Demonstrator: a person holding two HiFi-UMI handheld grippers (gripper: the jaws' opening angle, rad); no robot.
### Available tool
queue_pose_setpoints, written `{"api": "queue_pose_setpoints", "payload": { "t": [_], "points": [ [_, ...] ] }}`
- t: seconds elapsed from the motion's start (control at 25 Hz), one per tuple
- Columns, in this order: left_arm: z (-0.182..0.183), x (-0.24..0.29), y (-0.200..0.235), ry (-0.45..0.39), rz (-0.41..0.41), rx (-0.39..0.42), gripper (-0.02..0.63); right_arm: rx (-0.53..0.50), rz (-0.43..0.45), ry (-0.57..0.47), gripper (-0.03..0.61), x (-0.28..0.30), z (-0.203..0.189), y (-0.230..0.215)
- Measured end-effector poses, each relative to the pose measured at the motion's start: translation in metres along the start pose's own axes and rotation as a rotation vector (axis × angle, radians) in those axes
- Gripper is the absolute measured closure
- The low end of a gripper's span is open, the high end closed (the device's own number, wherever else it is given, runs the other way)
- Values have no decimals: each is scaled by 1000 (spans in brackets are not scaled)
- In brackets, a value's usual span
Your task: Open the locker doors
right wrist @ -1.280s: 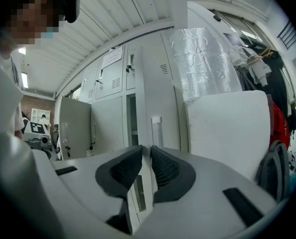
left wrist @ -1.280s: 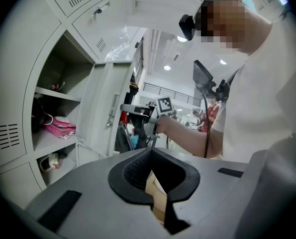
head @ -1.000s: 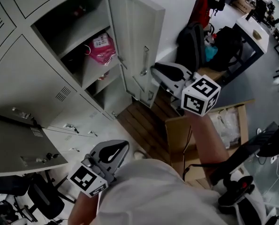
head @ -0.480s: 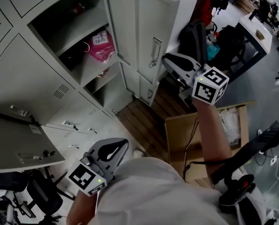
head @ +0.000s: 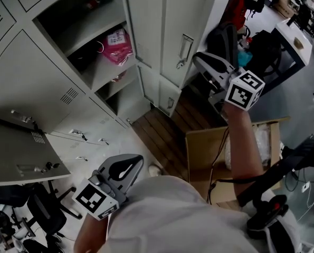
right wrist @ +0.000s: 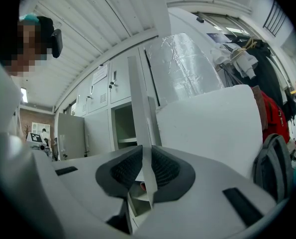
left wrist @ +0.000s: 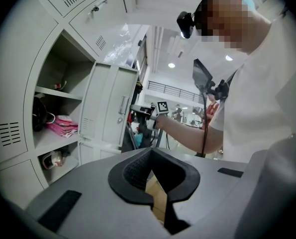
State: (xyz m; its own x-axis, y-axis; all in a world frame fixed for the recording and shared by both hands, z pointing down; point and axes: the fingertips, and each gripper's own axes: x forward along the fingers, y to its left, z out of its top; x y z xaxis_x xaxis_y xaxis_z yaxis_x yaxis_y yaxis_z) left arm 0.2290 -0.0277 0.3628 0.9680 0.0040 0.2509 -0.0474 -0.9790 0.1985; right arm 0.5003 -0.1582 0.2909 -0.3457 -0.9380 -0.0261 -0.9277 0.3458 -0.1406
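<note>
A bank of grey lockers (head: 35, 83) fills the left of the head view. One tall locker door (head: 167, 36) with a metal handle (head: 186, 49) stands swung out from its compartment. My right gripper (head: 198, 58) is shut on the free edge of that door. In the right gripper view the thin door edge (right wrist: 140, 108) runs straight between the pads of the right gripper (right wrist: 145, 156). My left gripper (head: 135, 162) hangs low beside the person's body, away from the lockers. Its tips (left wrist: 150, 153) meet with nothing between them.
A pink bag (head: 117, 46) lies on a shelf in the open compartment. Another locker door (head: 19, 157) hangs open at lower left. A cardboard box (head: 209, 157) and a wooden pallet (head: 162, 136) lie below the door. A dark backpack (head: 228, 38) leans behind my right gripper.
My right gripper has moved right and up in the head view with the door edge in it, and the door has swung wider. The left gripper has stayed put.
</note>
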Motion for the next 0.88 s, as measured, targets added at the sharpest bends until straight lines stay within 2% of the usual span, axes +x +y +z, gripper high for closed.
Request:
{"api": "queue_pose_setpoints", "payload": {
  "t": [0.36,0.6,0.76,0.88],
  "points": [
    [-1,-7,-2,-16,40,-22,604,14,-18,-18,522,-3,3,-10],
    [-7,-22,-3,-24,73,-37,604,18,-94,-54,522,-12,7,-13],
    [-10,-47,-8,-37,92,-23,604,0,-144,-68,524,-22,5,6],
    [-16,-71,-13,-45,102,-21,604,-4,-166,-40,528,-23,-10,34]
  ]
}}
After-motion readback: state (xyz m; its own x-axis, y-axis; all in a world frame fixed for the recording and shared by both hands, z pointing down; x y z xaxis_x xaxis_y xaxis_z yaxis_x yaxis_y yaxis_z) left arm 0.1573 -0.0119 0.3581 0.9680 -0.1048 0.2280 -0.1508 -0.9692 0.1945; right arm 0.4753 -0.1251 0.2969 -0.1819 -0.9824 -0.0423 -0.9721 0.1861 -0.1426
